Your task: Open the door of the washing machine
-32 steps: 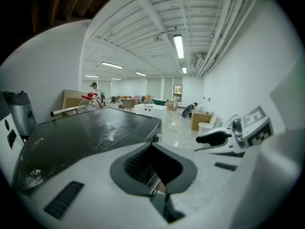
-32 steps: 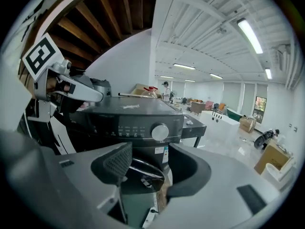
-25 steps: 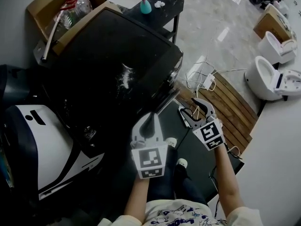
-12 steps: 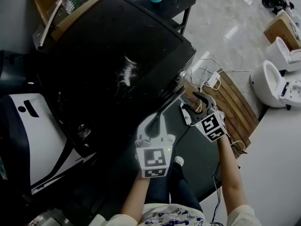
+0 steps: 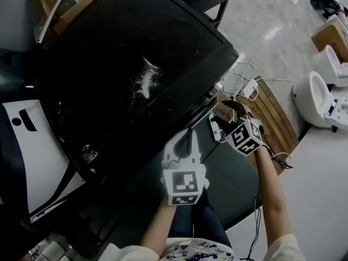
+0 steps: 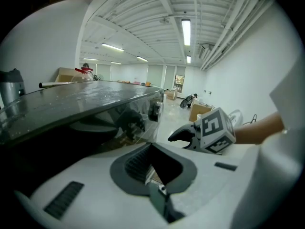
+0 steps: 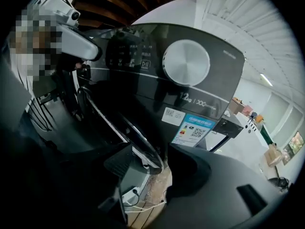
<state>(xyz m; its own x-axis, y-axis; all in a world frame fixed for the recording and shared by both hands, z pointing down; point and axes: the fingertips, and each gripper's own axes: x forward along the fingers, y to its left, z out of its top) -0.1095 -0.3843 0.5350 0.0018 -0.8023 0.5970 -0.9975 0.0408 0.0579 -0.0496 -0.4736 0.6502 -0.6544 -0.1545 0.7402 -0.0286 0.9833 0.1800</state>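
The washer (black, dusty on top) fills the left. The left gripper hangs by its front edge, jaws pinched narrow on nothing. The right gripper gapes wide astride the door rim, low on the front. The panel reads "12kg" above a blue QR label. Cables and a toilet lie to the right.

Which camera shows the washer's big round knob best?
The right gripper view: the silver knob faces it squarely. The head view shows only the machine's top; the left gripper view shows no clear knob.
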